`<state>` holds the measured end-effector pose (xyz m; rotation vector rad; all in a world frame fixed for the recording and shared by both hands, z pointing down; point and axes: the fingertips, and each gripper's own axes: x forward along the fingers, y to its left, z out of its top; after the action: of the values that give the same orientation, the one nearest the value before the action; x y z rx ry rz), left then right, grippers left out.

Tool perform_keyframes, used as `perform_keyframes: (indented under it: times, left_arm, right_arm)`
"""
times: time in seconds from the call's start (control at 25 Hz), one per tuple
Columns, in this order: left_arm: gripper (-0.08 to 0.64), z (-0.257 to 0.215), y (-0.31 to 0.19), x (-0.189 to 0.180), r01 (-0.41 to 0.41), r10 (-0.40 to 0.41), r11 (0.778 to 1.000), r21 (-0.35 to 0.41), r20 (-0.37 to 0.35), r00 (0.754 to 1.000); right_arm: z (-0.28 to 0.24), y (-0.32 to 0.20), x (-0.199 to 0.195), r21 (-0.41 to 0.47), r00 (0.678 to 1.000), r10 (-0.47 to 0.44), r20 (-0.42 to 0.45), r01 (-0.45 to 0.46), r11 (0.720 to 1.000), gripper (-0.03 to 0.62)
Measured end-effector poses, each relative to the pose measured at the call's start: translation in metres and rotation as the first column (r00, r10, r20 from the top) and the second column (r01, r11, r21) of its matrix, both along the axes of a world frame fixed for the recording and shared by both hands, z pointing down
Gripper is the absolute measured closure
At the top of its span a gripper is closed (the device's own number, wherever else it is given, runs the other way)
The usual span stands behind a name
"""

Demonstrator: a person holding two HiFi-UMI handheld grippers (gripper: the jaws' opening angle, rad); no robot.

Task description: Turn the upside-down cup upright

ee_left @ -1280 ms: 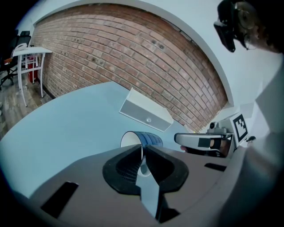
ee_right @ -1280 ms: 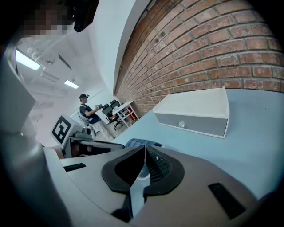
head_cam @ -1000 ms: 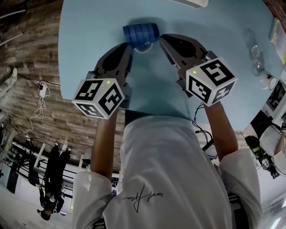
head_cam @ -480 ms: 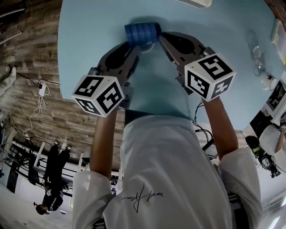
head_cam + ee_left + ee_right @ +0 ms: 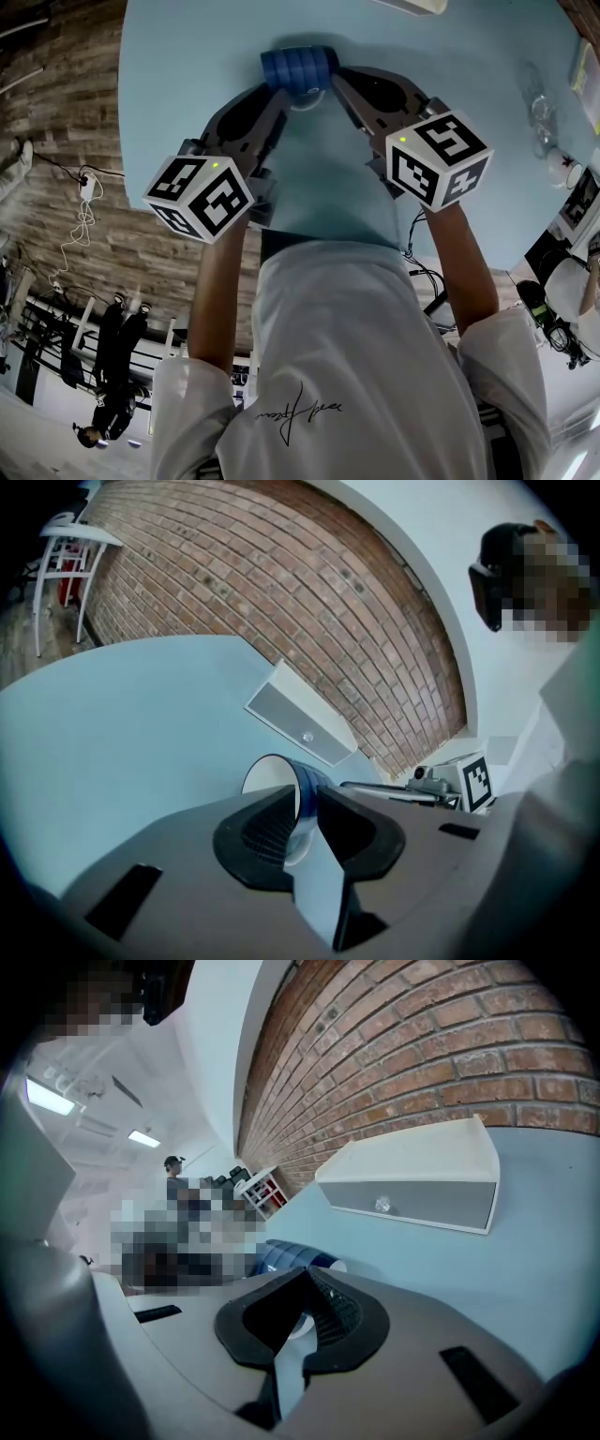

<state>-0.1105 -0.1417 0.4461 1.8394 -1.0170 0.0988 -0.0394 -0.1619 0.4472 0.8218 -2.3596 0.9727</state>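
Lying sideways, cup has rim nipped by left gripper; right gripper likewise.

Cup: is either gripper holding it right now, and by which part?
Both hold it. The left gripper and the right gripper each pinch the blue cup at its rim, which faces the person; the cup is on its side.

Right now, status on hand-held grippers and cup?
Left hand-held gripper shut on blue cup rim; right hand-held gripper too. Cup on its side. White box beyond, apart.
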Motion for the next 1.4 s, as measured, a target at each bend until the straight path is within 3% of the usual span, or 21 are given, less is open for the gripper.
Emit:
perform_keyframes:
  times: [0.36,0.76,1.4]
  left_arm:
    - [0.505,-0.003,0.003,0.001,0.032,-0.032,0.999,-0.006,-0.084,0.996]
    - [0.525,-0.004,0.005,0.008,0.007,-0.011,1.0,-0.028,-0.145,0.989]
    - [0.531,-0.011,0.019,0.014,-0.044,0.04,0.999,-0.026,-0.127,0.991]
  right_arm:
    - [0.002,0.002,0.004,-0.004,1.0,0.026,0.004,-0.026,1.0,0.571]
    - [0.008,-0.001,0.007,-0.016,0.999,0.046,0.007,-0.046,0.999,0.571]
    - [0.01,0.012,0.007,-0.037,0.999,0.039,0.016,-0.038,0.999,0.571]
